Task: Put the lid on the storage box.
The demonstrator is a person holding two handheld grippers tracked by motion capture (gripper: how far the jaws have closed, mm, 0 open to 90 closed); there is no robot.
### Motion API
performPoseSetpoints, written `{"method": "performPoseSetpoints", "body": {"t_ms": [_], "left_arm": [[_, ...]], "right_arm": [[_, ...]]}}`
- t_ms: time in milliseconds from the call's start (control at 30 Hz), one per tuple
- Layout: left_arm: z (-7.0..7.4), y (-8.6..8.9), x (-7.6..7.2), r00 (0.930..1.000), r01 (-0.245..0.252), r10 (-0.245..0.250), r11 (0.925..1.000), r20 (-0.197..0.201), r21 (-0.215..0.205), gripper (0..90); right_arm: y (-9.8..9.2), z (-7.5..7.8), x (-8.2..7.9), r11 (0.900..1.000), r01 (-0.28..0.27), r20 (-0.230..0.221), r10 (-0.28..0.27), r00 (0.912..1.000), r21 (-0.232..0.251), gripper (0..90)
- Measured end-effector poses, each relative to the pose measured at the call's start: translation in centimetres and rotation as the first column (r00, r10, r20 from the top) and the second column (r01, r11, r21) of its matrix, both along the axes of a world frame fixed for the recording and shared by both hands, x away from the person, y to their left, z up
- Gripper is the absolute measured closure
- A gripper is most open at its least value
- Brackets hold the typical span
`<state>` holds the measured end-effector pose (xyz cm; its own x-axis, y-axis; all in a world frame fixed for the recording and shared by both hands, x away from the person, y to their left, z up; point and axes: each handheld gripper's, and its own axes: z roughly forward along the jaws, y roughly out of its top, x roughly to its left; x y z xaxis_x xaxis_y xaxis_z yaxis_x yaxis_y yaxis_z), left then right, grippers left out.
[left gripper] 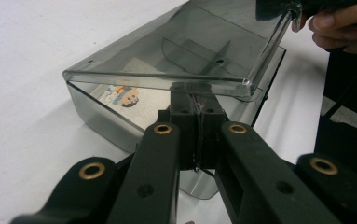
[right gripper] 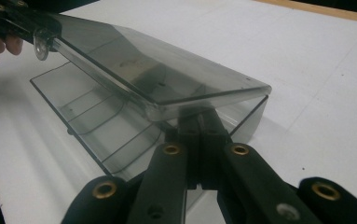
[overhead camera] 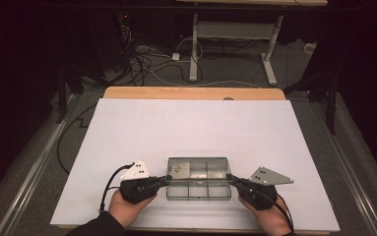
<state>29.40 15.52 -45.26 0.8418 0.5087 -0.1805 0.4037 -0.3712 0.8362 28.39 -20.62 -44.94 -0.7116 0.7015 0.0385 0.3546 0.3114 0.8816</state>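
Note:
A smoky clear compartment box [overhead camera: 198, 178] lies near the front of the white board. Its lid [left gripper: 176, 51] is tilted up off the divided base [left gripper: 97, 116]. A small picture card [left gripper: 122, 95] lies in one far-left compartment [overhead camera: 180, 169]. My left gripper [overhead camera: 166, 179] is at the box's left end, shut on the lid's edge [left gripper: 196, 95]. My right gripper [overhead camera: 232, 179] is at the right end, also shut on the lid's edge [right gripper: 203, 119]. In the right gripper view the lid [right gripper: 157, 70] slopes above the empty compartments [right gripper: 101, 126], with the left gripper [right gripper: 22, 23] at the far end.
The white board [overhead camera: 191, 123] covers a wooden table [overhead camera: 191, 93], with its front edge just behind my hands. Beyond the table, cables [overhead camera: 141, 64] lie on the floor by a white desk frame [overhead camera: 233, 34]. A metal rail [overhead camera: 38, 162] runs along the left.

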Motion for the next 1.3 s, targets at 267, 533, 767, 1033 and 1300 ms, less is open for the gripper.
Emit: {"method": "performPoseSetpoints", "body": {"t_ms": [267, 533, 767, 1033, 1300], "left_arm": [[-0.3, -0.2, -0.4, 0.9999, 0.010, -0.010, 0.9994, 0.009, 0.034, 86.3], [-0.4, 0.3, -1.3, 0.9995, 0.009, -0.010, 0.9987, 0.031, 0.051, 86.3], [-0.6, 0.6, -1.9, 0.9994, 0.012, -0.014, 0.9984, 0.031, 0.056, 86.3], [-0.9, 1.1, -2.4, 0.9998, 0.006, -0.007, 0.9981, 0.017, 0.061, 86.3], [-1.0, 1.0, -2.6, 0.9999, 0.008, -0.009, 0.9972, 0.014, 0.074, 86.3]], "right_arm": [[-1.2, -0.6, -0.3, 0.999, 0.039, -0.008, -0.040, 0.9992, -0.033, 90.0], [-3.1, -1.5, 0.1, 0.991, 0.103, -0.020, -0.105, 0.9943, -0.087, 87.1], [-4.7, -2.1, 0.1, 0.984, 0.140, -0.070, -0.148, 0.9865, -0.106, 56.5], [-5.5, -2.5, 0.2, 0.973, 0.213, -0.103, -0.221, 0.9697, -0.087, 0.0], [-5.8, -2.3, 0.4, 0.967, 0.240, -0.101, -0.248, 0.9635, -0.079, 0.0]]}}
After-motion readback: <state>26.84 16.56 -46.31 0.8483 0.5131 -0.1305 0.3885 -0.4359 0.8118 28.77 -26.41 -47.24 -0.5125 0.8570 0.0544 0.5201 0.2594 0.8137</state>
